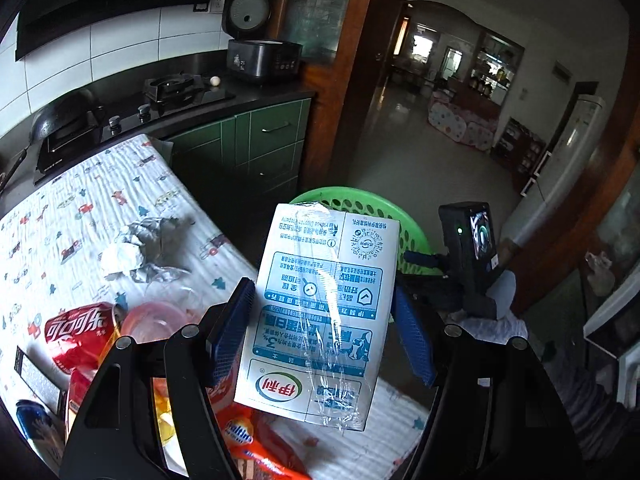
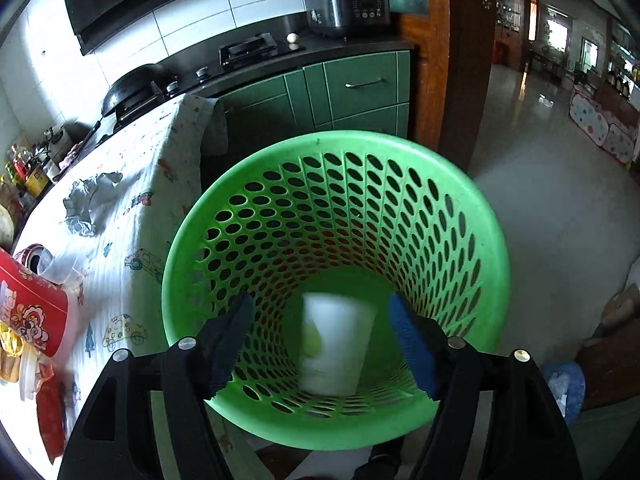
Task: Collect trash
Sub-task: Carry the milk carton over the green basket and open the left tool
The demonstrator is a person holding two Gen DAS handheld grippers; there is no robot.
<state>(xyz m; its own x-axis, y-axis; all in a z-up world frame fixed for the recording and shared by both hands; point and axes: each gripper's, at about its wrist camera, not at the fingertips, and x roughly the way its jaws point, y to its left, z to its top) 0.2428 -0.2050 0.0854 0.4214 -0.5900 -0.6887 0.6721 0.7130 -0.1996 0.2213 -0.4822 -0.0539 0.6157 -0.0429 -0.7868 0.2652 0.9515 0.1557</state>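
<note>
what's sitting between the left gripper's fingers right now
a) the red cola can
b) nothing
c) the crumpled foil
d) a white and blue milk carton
d: in the left wrist view the left gripper has the milk carton upright between its blue fingers, while the cola can and the crumpled foil lie on the table off to the left.

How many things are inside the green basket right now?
1. A blurry white cup is low inside the green basket, between the open right gripper fingers. Something under the cup could be hidden.
</note>
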